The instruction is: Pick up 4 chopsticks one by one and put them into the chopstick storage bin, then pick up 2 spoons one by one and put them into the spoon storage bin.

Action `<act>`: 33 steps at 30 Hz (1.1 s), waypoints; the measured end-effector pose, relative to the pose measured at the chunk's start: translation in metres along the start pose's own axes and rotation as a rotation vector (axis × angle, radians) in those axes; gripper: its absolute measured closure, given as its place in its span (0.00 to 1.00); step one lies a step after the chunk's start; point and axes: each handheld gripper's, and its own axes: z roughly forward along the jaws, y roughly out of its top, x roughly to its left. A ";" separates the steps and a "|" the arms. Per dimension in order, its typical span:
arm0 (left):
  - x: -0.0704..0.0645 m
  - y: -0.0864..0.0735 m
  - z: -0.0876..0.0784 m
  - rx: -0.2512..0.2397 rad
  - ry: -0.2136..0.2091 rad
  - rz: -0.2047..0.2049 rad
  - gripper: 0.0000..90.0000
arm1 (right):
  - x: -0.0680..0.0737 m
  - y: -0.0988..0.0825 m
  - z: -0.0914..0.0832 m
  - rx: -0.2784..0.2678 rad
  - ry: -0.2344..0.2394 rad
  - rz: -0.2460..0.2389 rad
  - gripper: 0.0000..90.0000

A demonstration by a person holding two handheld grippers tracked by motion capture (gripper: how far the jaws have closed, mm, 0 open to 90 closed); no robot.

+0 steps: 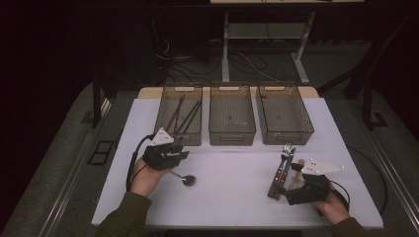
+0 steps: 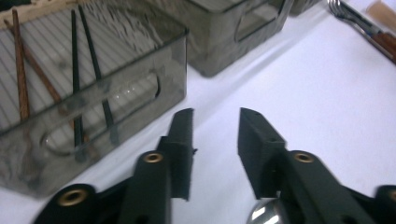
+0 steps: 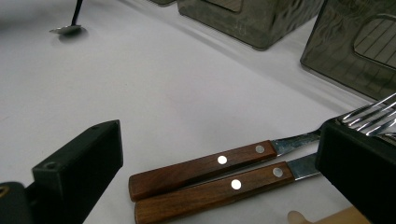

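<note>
Left gripper (image 1: 169, 148): jaws apart, nothing between them, over the spoon (image 1: 187, 179) handle near the tabletop's (image 1: 237, 197) left-front edge, before the left bin (image 1: 180, 114). Right gripper (image 1: 301, 180): jaws wide, straddling two wood-handled forks (image 1: 280, 173) at right-front edge; not gripping.
</note>
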 end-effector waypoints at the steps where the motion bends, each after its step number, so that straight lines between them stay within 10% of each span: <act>1: 0.000 -0.002 -0.001 0.002 -0.003 -0.001 0.83 | 0.000 0.000 0.000 0.003 0.000 0.001 0.01; 7: -0.004 -0.013 -0.004 0.038 -0.023 -0.005 1.00 | 0.001 0.000 0.000 0.001 -0.001 0.001 0.01; 33: -0.003 -0.034 0.018 0.258 -0.001 0.040 1.00 | 0.002 0.000 0.000 0.002 -0.002 -0.007 0.01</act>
